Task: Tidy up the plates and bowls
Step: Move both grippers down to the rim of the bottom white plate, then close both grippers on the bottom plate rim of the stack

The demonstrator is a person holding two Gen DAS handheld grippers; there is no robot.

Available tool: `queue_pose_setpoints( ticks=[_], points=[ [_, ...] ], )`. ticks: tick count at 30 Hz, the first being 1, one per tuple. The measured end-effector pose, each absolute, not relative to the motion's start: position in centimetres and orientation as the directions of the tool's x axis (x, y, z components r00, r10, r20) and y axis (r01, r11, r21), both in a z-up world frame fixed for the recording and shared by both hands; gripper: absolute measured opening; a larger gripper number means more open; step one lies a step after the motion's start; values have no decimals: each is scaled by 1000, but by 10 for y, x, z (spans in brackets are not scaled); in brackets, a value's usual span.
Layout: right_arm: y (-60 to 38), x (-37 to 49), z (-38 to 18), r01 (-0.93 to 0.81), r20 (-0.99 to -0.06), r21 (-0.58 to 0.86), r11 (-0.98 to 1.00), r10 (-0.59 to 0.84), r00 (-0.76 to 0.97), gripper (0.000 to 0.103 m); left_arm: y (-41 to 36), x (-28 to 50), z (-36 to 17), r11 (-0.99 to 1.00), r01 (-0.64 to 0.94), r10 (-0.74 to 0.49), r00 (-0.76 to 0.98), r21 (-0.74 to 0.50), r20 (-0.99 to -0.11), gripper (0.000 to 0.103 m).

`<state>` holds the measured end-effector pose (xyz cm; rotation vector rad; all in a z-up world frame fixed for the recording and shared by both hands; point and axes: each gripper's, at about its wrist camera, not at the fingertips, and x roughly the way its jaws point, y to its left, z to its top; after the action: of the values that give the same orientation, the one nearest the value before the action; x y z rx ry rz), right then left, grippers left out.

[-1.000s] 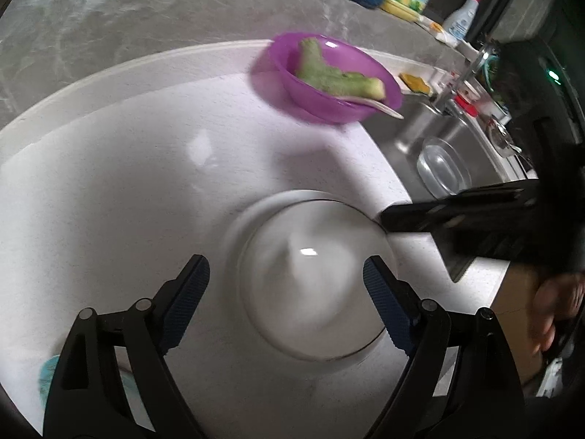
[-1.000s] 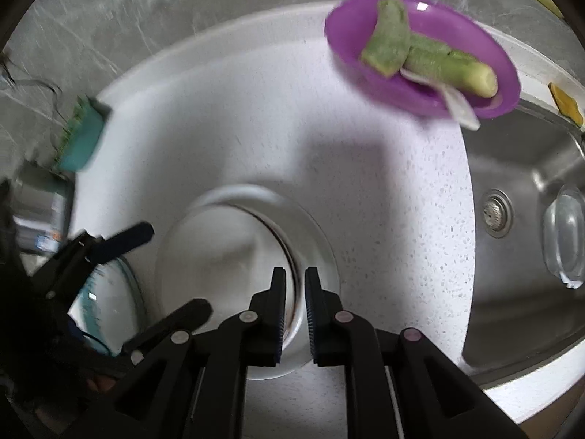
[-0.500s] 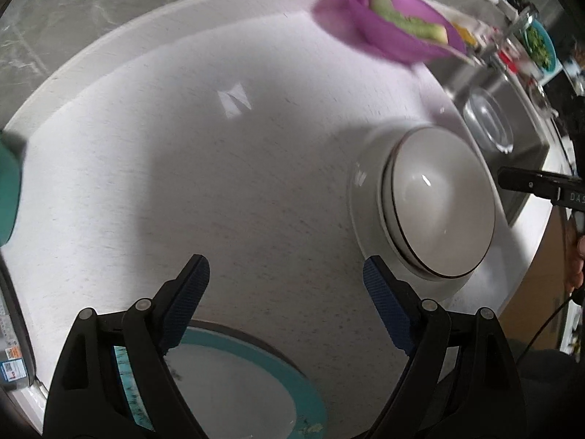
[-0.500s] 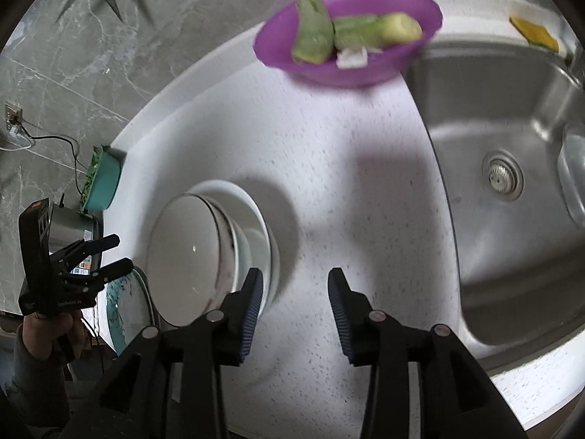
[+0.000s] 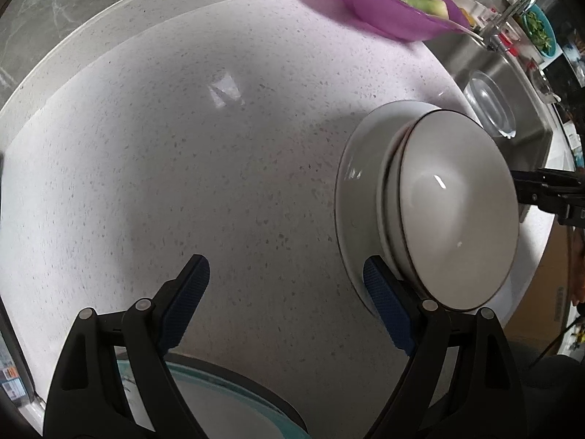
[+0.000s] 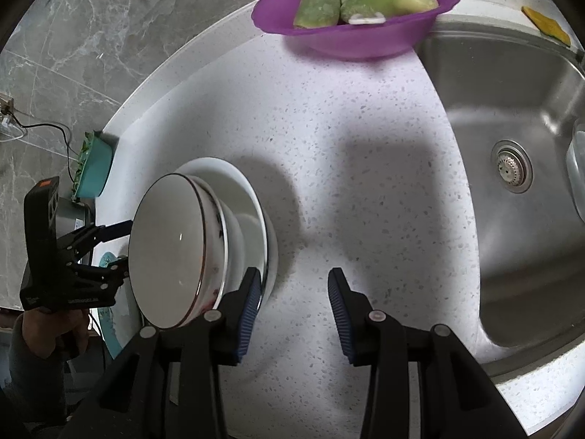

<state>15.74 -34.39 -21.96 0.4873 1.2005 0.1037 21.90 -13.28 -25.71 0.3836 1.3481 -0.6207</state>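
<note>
Left wrist view: left gripper (image 5: 287, 305) hangs over bare worktop (image 5: 182, 146), jaws spread wide, nothing between them.
Stack: bowl (image 5: 457, 216) sits nested in a second one on a white plate (image 5: 351, 183), just right of the gripper's right finger, near the worktop's front edge.
Teal plate: its rim (image 5: 226, 384) shows at the bottom edge, under the gripper.
Right gripper from here: just its black tip (image 5: 541, 190) past the stack.
Right wrist view: right gripper (image 6: 292, 294) hovers beside the stack, jaws part-spread and empty; its left finger sits just by the plate (image 6: 256, 197) rim.
Stack from here: bowl (image 6: 164, 252) on top, left of the gripper; left gripper (image 6: 117, 248) shows beyond it in a hand.
Surroundings: purple bowl (image 6: 351, 36) with green vegetable pieces at the back, sink (image 6: 512, 109) to the right.
Handling: glazed ceramic by the look, so stiff, slick, fairly heavy and chip-prone; I'd pinch a rim, one finger inside, one outside, and lift level.
Change, right: a second ago the jaws were pinched on the bowl's rim; they have just been opening, and nothing is between them now.
Change, left: earlier it was straight over the bowl; now it's off to the side, with the teal plate come into view.
</note>
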Motion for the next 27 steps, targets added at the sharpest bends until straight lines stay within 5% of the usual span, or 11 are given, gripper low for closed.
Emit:
queue_pose_setpoints(
  ticks=[27],
  points=[
    [-317,175,-252,118,-880,361,925,296,371,36,-176,232,-278,727,683,-196,114,-66,-974,88]
  ],
)
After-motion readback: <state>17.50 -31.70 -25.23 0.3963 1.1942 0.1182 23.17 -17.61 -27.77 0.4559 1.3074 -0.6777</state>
